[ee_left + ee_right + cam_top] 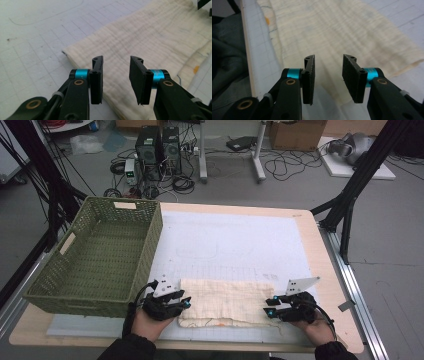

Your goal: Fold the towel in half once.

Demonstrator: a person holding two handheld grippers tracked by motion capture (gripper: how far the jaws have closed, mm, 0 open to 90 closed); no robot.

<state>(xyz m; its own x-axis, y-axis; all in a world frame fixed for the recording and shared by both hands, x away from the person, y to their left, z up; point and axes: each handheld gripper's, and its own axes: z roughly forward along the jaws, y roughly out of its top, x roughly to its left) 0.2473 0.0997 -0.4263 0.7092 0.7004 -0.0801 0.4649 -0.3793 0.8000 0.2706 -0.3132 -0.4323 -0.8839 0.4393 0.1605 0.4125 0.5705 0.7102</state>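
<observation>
Cloth [223, 302] folded flat on mat – left gripper [184, 303], right gripper [268, 312] at ends, jaws apart, empty.

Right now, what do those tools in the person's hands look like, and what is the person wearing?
Each hand holds a black tool: the left gripper and the right gripper. Both end in two flat black fingers on turquoise collars, with brass-coloured rivets on the black linkages. A grey three-cornered plate sits on top of each, and a black cable trails back from each. The person's sleeves are dark.

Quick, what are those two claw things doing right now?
Left gripper: open, empty, at the folded cloth's end.
Right gripper: open, empty, over the other end.
</observation>
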